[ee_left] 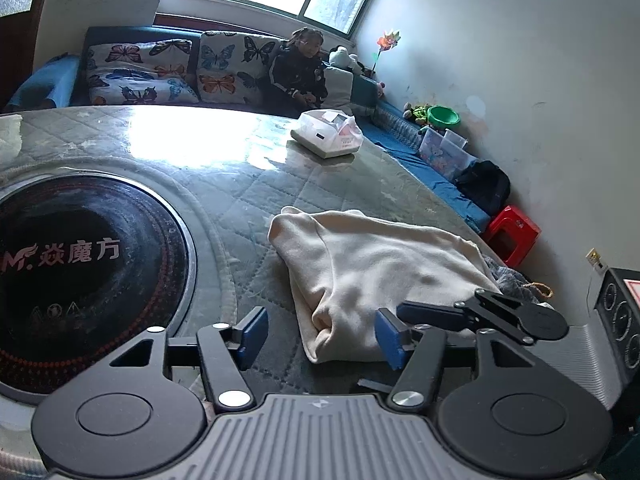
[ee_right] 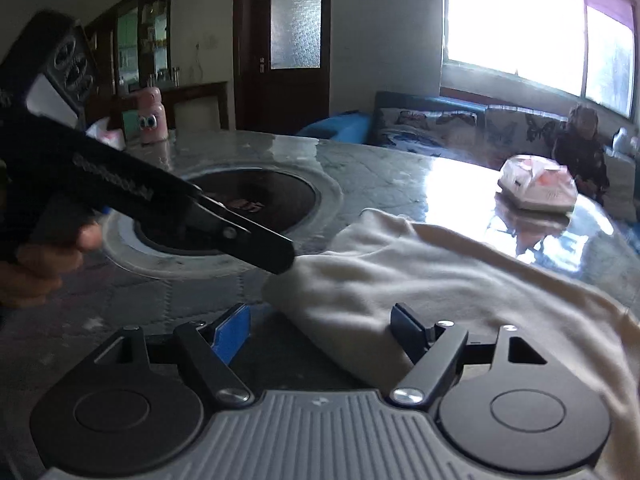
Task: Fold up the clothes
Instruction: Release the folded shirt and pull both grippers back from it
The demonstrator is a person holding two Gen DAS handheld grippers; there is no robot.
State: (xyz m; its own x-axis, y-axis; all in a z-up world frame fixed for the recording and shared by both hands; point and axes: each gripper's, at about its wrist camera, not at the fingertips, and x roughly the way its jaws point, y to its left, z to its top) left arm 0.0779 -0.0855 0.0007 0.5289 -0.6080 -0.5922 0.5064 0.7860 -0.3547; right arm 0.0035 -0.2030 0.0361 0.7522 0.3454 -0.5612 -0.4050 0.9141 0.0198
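Observation:
A cream garment (ee_left: 380, 264) lies bunched and partly folded on the quilted table cover (ee_left: 248, 200). My left gripper (ee_left: 320, 336) is open, its blue pads either side of the garment's near corner, just above it. The right gripper shows in the left wrist view (ee_left: 480, 312) at the garment's right edge. In the right wrist view the same garment (ee_right: 440, 280) spreads to the right. My right gripper (ee_right: 320, 332) is open over the garment's near folded edge. The left gripper crosses that view from the left, one finger (ee_right: 264, 248) touching the garment's left end.
A round black induction cooktop (ee_left: 80, 264) is set into the table at the left. A white bagged box (ee_left: 328, 134) sits at the far side. A child sits on the butterfly-print sofa (ee_left: 168, 72). A red stool (ee_left: 512, 232) and a speaker (ee_left: 620, 320) stand at the right.

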